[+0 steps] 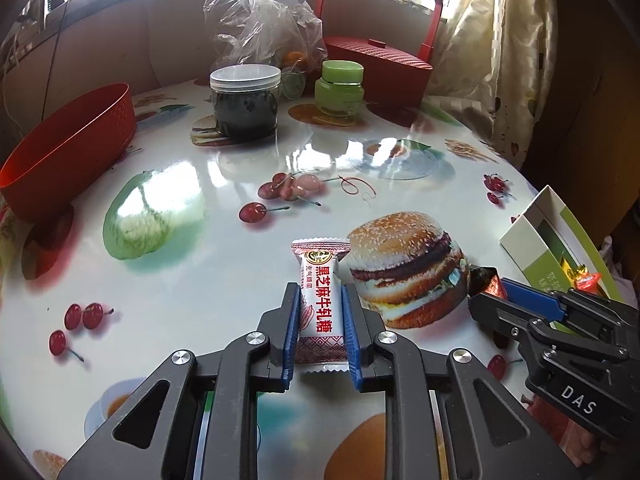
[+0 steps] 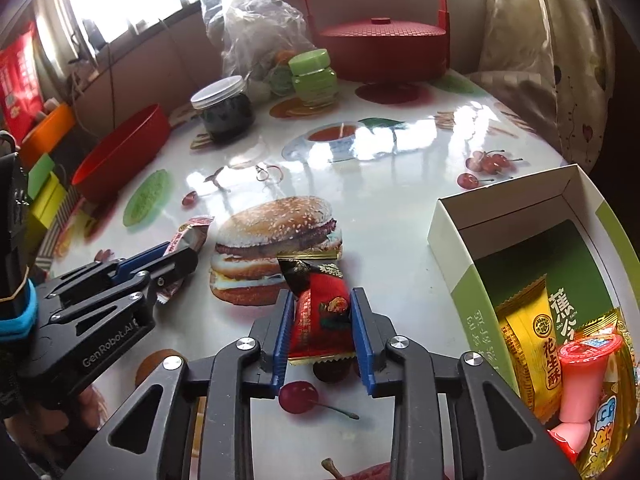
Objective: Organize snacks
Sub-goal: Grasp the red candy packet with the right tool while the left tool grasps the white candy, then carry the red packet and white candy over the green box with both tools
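Observation:
My left gripper (image 1: 320, 294) is shut on a white and maroon nougat candy (image 1: 320, 296), held just above the table. It also shows in the right wrist view (image 2: 176, 256) with the candy (image 2: 190, 234). My right gripper (image 2: 322, 300) is shut on a red and black wrapped candy (image 2: 320, 308), held over the table. It also shows in the left wrist view (image 1: 494, 292) at right. A white and green open box (image 2: 452, 240) at right holds a yellow snack bar (image 2: 528, 336), a pink jelly cup (image 2: 584, 376) and other snacks. The box also shows in the left wrist view (image 1: 524, 236).
A red basket (image 1: 68, 148) sits at the left of the food-print table (image 1: 200, 280). A dark jar with a white lid (image 1: 245, 100), a green jar (image 1: 340, 88), a plastic bag (image 1: 260, 20) and a red lidded box with a handle (image 1: 380, 64) stand at the back. A curtain (image 1: 500, 60) hangs at right.

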Demonstrator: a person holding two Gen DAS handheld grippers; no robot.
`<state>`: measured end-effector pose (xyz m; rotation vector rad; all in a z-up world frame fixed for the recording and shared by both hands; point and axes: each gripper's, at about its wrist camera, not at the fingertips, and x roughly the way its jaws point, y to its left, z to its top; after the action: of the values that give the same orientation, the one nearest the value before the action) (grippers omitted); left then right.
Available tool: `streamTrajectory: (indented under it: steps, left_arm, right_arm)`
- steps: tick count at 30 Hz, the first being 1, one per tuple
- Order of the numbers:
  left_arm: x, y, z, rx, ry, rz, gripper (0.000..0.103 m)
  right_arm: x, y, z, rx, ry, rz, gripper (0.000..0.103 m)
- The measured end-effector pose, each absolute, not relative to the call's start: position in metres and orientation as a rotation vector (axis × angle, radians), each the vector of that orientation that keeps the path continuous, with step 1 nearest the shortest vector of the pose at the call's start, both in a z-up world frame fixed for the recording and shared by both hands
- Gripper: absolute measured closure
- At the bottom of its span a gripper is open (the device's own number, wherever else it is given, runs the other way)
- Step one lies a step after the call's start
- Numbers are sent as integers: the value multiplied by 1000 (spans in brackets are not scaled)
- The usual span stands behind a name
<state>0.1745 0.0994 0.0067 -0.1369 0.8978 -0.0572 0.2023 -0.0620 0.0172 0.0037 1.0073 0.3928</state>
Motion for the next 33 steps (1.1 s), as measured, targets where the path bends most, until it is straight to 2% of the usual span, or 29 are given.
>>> streamTrajectory:
  steps: [19, 33]
  left_arm:
    - [138, 92, 15, -156, 873, -51, 82]
    - [117, 74, 50, -135, 798, -83, 82]
  right_arm:
    - [179, -64, 33, 3, 970, 435, 80]
    - [157, -82, 60, 20, 898, 453, 80]
